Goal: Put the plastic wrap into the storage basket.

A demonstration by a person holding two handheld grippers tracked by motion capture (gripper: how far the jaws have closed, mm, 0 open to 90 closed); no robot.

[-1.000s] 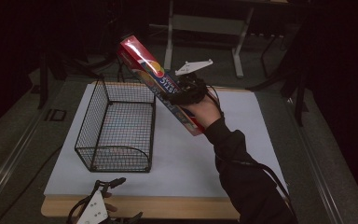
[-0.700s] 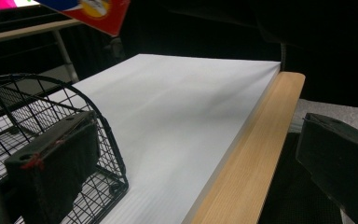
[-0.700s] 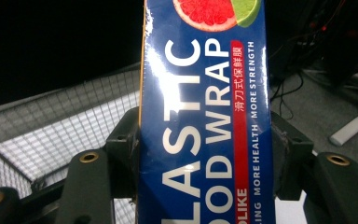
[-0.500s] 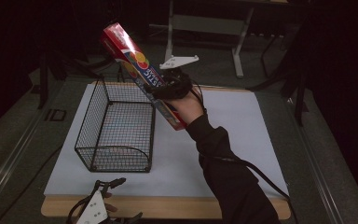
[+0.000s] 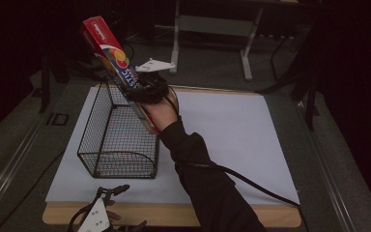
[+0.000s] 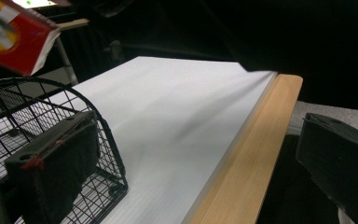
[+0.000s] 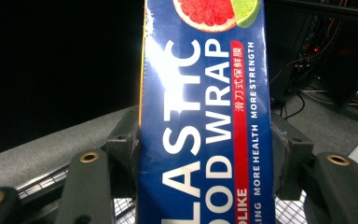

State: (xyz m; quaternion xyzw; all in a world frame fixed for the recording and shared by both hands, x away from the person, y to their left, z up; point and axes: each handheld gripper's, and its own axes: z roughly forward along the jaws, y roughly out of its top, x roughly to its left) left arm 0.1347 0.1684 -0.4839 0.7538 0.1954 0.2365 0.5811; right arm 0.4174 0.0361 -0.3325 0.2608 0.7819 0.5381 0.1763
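Observation:
A long red and blue box of plastic food wrap (image 5: pixel 107 52) is tilted, its upper end pointing up and to the left over the black wire basket (image 5: pixel 118 137). My right gripper (image 5: pixel 147 91) is shut on the box's lower half, above the basket's right wall. In the right gripper view the two jaws press on both sides of the box (image 7: pixel 205 93), with basket mesh below them. My left gripper (image 5: pixel 110 192) rests at the table's front edge, open with nothing between its jaws (image 6: pixel 196 177). From there, the basket's rim (image 6: pixel 100 121) is close on the left and the box's end (image 6: pixel 14 35) hangs above.
A white sheet (image 5: pixel 236 130) covers the table, with a wooden strip (image 6: pixel 256 149) along the front edge. The right gripper's cable (image 5: pixel 256 183) trails over the sheet's near right part. A metal stand (image 5: pixel 212 29) is on the floor behind the table.
My right hand has carried the box to the left, from over the white sheet to above the basket's right wall. The left gripper has stayed where it was.

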